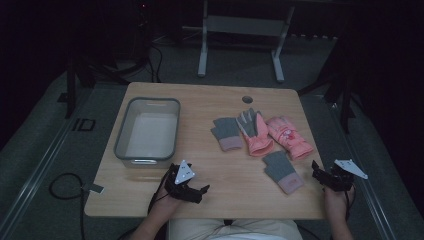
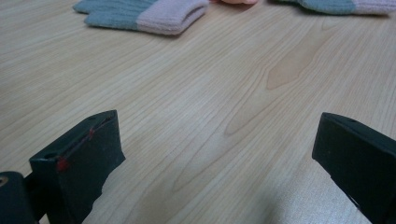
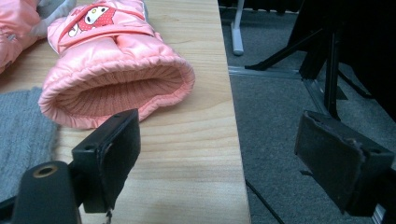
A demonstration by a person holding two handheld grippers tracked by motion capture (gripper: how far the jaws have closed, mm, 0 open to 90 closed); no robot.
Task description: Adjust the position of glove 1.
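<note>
Pale wood worktop (image 1: 210, 100), rounded corners, small round hole (image 1: 247, 99) near the far edge. Grey plastic bin (image 1: 121, 131) sits on the left half, long side running toward the far edge, nothing visible inside. Four gloves on the right half: pink padded glove with grey palm (image 1: 255, 131) near the middle, fingers toward the far edge; second pink padded glove (image 1: 290, 137) just beside it toward the right edge, with a red-and-white cartoon patch in the right gripper view, cuff opening facing the camera there (image 3: 116, 88). Grey knit glove with pink cuff (image 1: 227, 133) just left of the padded pair; another grey knit glove with pink cuff (image 1: 283, 172) nearer the front edge, right of centre. Left gripper (image 1: 192, 192) rests low over the front edge, left of centre, held by a hand; jaws spread wide, nothing between them, bare wood between them in the left gripper view, knit glove well ahead (image 2: 144, 13). Right gripper (image 1: 325, 178) sits at the front right corner, partly past the right edge; jaws wide, holding nothing, one jaw over the worktop near the pink glove's cuff, the other out over the grey floor (image 3: 289, 93).
</note>
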